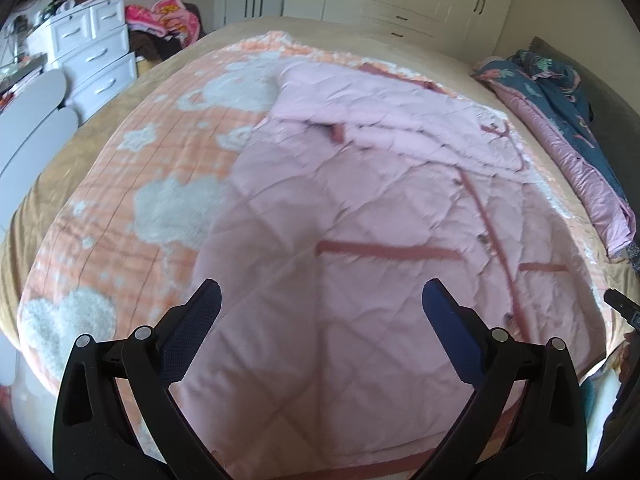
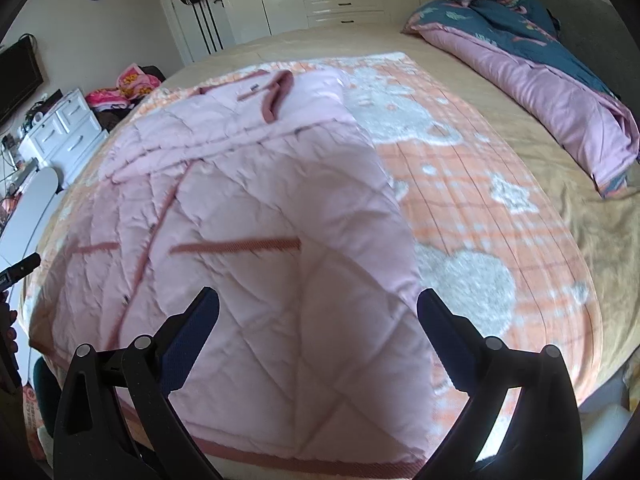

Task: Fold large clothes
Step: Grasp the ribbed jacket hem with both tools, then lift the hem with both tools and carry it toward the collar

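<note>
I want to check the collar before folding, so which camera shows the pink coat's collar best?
The right wrist view: the pink coat lies flat with its dark-pink collar looped open and unobstructed at the far end. The left wrist view shows only a small, blurred piece of collar trim beside folded fabric.

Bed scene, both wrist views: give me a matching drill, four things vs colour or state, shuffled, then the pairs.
Things:
1. coat
2. blanket
3. duvet
4. left tool

Colour or state:
A. orange with white fluffy shapes
B. open, holding nothing
C. pink, quilted, darker pink trim
D. dark blue on top, pink underneath, bunched at the bed's edge

Pairs: 1-C, 2-A, 3-D, 4-B

The coat lies spread on the blanket; the right tool is open above it too.
</note>
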A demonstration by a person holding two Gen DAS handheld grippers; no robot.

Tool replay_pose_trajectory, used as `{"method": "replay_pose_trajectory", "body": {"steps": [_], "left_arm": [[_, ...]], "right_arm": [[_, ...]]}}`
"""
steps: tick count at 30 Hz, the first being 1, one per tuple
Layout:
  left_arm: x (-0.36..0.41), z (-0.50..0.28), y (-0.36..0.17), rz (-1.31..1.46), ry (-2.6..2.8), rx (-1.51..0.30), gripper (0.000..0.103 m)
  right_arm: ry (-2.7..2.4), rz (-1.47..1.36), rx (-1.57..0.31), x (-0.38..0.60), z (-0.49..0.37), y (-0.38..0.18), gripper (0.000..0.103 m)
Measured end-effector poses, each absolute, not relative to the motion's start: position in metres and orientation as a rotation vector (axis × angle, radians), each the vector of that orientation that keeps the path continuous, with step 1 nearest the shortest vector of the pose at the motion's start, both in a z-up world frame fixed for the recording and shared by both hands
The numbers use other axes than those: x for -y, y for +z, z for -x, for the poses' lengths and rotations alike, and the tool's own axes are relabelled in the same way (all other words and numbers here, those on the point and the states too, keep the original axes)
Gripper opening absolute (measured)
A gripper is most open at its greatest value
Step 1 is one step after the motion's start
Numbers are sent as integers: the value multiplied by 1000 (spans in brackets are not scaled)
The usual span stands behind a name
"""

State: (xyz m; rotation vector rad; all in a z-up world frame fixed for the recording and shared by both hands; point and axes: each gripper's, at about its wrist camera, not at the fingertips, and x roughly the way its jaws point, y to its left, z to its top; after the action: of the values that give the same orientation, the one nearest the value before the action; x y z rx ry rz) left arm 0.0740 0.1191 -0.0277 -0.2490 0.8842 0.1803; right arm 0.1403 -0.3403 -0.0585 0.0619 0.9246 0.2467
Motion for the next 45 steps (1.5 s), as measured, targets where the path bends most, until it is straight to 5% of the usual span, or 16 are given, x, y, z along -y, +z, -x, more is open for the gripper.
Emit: {"method": "replay_pose_trajectory", "body": {"steps": [31, 35, 38, 41, 43, 45], "left_arm": [[-158, 5, -84, 517, 131, -996, 95], [-147, 2, -84, 528, 102, -1000, 95], [-149, 0, -85, 556, 138, -995, 84], [-153, -2, -82, 555, 164, -984, 63], [-156, 0, -79, 567, 155, -966, 32], [-157, 1, -78, 579, 127, -964, 29]], "right_arm": [[346, -203, -1094, 380, -84, -122, 98], [398, -201, -1080, 371, -77, -116, 71], [443, -228, -1045, 368, -75, -105, 51], [468, -272, -1015, 369, -78, -98, 50], [466, -272, -1028, 368, -82, -101, 52], [463, -283, -1040, 367, -86, -107, 55]]}}
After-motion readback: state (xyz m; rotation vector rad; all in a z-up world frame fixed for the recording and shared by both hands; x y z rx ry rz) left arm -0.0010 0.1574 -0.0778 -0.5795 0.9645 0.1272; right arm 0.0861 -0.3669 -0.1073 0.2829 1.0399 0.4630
